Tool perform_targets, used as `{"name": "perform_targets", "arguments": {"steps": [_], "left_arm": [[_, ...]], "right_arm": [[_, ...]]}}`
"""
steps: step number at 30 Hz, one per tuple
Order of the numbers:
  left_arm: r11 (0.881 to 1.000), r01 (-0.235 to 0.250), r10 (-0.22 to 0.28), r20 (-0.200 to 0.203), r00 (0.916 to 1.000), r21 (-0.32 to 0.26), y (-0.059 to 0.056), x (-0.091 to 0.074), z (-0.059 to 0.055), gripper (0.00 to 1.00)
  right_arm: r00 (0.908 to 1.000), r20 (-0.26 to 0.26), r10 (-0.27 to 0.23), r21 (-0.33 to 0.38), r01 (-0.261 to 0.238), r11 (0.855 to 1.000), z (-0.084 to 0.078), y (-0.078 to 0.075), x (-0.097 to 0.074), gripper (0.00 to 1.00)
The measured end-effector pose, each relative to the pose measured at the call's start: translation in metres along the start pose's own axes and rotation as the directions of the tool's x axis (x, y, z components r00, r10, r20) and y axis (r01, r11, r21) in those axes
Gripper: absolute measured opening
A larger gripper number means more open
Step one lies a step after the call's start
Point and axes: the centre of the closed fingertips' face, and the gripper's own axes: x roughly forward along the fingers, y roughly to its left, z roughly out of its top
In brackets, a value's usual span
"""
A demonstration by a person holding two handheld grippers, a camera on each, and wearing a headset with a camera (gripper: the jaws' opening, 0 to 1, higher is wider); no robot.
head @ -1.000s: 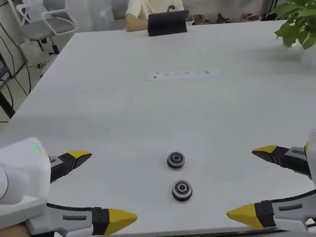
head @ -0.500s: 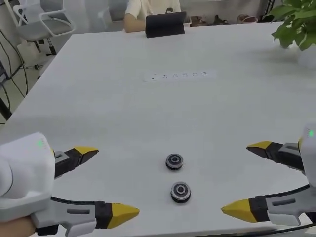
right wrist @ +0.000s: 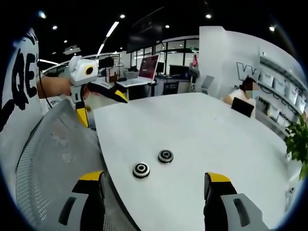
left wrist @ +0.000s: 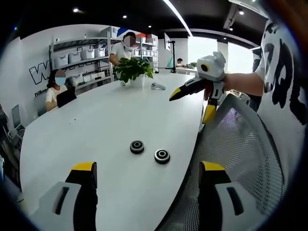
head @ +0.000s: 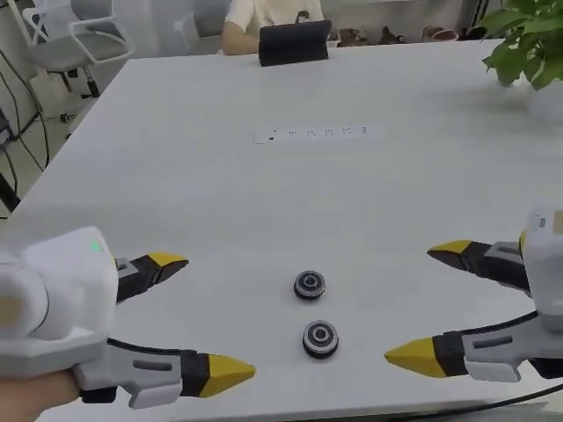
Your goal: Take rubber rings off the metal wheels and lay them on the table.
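Jaws of the left gripper (head: pixel 215 316) stand wide apart and hold nothing; the jaws of the right gripper (head: pixel 410 304) are also wide and hold nothing. The yellow tips of both grippers point inward, toward each other, above the near edge of the white table (head: pixel 264 193).

Between the two grippers two wheels lie on the table, not touching: the near wheel (head: pixel 320 338) and, just beyond it, the far wheel (head: pixel 309 285). Both lie flat with the center hole facing up. Being round, they have no long side. Each one shows a dark outer ring around a lighter metal middle. Nothing stands between the jaws and the wheels. Neither gripper touches a wheel.

In the left gripper view the right gripper appears at the upper right, held in a hand (left wrist: pixel 226 84) at the end of a bare forearm, above a mesh chair back (left wrist: pixel 240 144).

Further away, a strip of small marks (head: pixel 318 133) lies in the middle of the table. At the far end a dark laptop (head: pixel 294 41) stands before a seated person (head: pixel 264 18). A green plant (head: pixel 528 40) is at the far right corner, and an office chair (head: pixel 70 40) stands at the far left, beside the table.
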Motion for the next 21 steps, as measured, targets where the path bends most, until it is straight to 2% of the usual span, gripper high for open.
{"name": "perform_targets", "arguments": {"steps": [13, 21], "left_arm": [[0.999, 0.035, -0.035, 0.003, 0.9994, 0.019, 0.000, 0.014, 0.008, 0.84], [0.998, 0.054, -0.054, -0.001, 0.9985, 0.031, -0.002, 0.025, 0.012, 0.83]], "right_arm": [[0.9997, -0.004, 0.023, -0.038, -0.023, 0.999, 0.001, -0.006, 0.008, 0.79], [0.9992, -0.013, 0.038, -0.049, -0.038, 0.998, -0.005, -0.012, 0.014, 0.76]]}}
